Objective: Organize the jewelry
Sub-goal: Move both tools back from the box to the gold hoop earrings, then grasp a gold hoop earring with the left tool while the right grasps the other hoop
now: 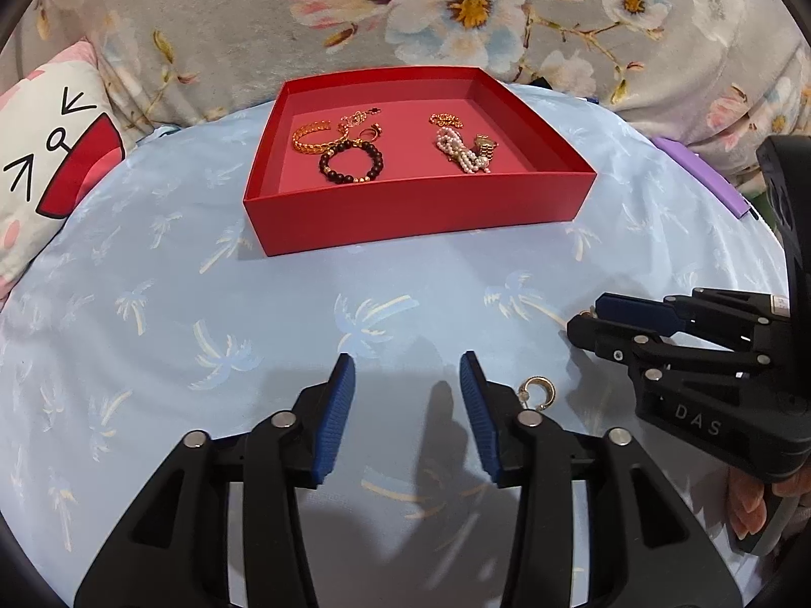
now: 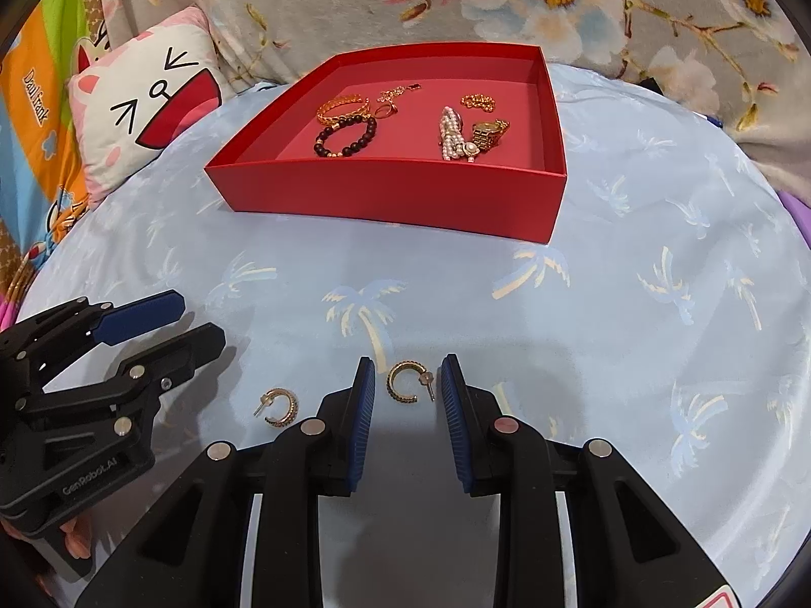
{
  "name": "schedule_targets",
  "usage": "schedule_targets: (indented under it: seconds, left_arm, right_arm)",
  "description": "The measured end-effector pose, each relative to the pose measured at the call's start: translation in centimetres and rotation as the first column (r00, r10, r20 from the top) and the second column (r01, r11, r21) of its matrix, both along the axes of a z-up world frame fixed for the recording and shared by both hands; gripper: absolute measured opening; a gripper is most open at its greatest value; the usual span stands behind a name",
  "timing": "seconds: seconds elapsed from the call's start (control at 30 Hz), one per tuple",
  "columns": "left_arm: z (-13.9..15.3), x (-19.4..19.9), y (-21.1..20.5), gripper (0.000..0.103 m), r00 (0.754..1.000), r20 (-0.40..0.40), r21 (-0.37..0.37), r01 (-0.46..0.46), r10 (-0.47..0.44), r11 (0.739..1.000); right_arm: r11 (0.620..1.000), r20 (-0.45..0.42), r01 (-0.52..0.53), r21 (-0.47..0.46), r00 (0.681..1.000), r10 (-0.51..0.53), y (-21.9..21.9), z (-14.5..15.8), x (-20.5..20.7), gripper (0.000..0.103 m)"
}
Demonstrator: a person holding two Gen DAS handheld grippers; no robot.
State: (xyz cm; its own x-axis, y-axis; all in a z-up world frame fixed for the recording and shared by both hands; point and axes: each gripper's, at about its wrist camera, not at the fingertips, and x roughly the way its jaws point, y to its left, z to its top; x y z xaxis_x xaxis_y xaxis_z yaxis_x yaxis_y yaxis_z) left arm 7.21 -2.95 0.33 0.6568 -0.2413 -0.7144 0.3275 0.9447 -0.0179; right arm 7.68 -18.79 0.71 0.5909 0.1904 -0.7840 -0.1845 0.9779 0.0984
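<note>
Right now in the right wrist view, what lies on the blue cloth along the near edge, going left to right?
Left gripper → gold hoop earring lying free → second gold hoop earring between the right gripper fingers, untouched.

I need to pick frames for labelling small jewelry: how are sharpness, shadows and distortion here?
Left wrist view: sharp; left gripper shadows the cloth; red tray edges bow. Right wrist view: sharp; hoop earring readable between the right gripper fingers, shadow just beneath.

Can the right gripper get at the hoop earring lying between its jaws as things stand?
Probably yes. The hoop earring lies flat on the blue cloth between the right gripper's open jaws, untouched, nothing over it; the second earring lies apart.
</note>
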Motion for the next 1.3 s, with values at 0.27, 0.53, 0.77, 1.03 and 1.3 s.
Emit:
schedule_targets:
  seconds: [0.27,0.53,0.77,1.03,1.3]
  left_arm:
    - [0.2,-1.2,-0.9,0.05,0.999,0.014,-0.01,0.051,-0.051,0.999]
    - [-0.2,-2.0,-2.7,0.05,0.995,0.0,0.003,0.1,-0.1,0.995]
    - [-0.8,-1.9,-3.4,0.05,0.995,-0.022,0.018,0.102,-0.102,0.995]
    - [-1.1,-1.2,-3.9,0.05,0.996,-0.048,0.038,0.083,-0.081,0.996]
    - [-1.2,-1.0,-4.6,0.039,0.995,-0.042,0.056,0.088,-0.086,0.995]
  right_arm:
    - [1.0,0.002,0.018,0.018,1.0,-0.018,-0.7,-0.1,-0.2,0.017]
    - [0.998,0.004,0.056,0.03,0.998,-0.056,-1.9,0.4,-1.2,0.017]
    - [0.992,-0.004,0.112,0.061,0.994,-0.112,-3.8,0.6,-2.8,0.017]
    - [0.989,-0.015,0.127,0.073,0.992,-0.126,-4.3,0.3,-3.3,0.017]
    - [0.989,-0.014,0.122,0.078,0.992,-0.121,-4.3,0.2,-3.3,0.017]
